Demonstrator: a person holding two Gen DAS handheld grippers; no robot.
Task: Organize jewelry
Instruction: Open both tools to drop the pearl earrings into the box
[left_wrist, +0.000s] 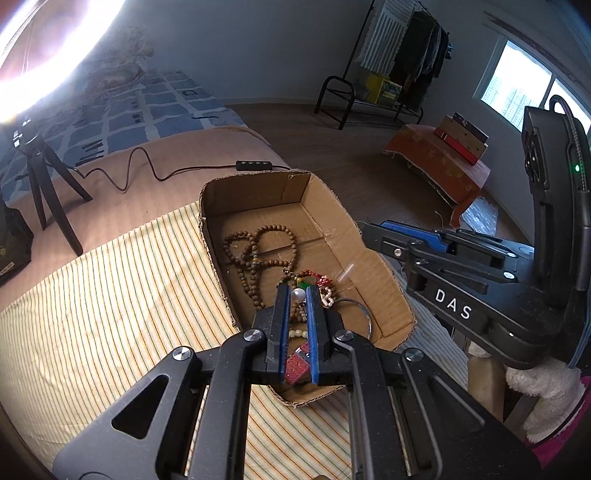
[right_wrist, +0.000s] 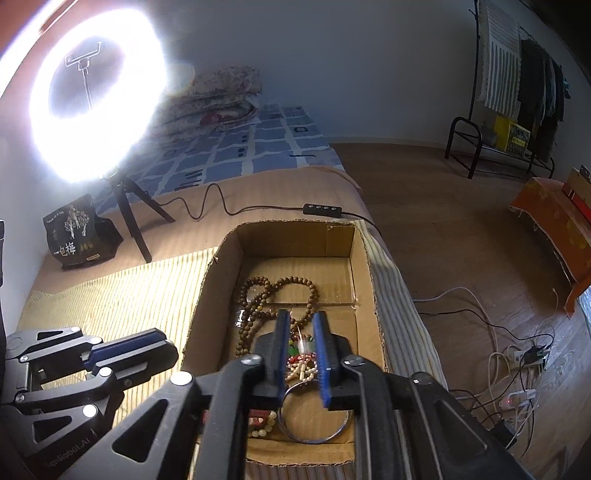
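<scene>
A cardboard box (left_wrist: 373, 266) (right_wrist: 365, 273) on the bed holds brown bead strands (left_wrist: 258, 251) (right_wrist: 266, 295), a red-tasselled cream bead piece (right_wrist: 301, 363), a silver bangle (right_wrist: 314, 417) (left_wrist: 364, 312) and a red patterned piece (left_wrist: 297, 365). My left gripper (left_wrist: 297, 291) is over the box, its blue pads shut on a white pearl (left_wrist: 298, 294). My right gripper (right_wrist: 300, 325) is slightly open above the jewelry pile and holds nothing; it shows from the side in the left wrist view (left_wrist: 417, 230).
The box sits on a striped yellow cloth (left_wrist: 110, 295) on a tan bedsheet. A ring light on a tripod (right_wrist: 92, 107), its cable with remote (right_wrist: 323, 210) and a black snack bag (right_wrist: 79, 232) stand behind. Floor cables lie at right (right_wrist: 517, 369).
</scene>
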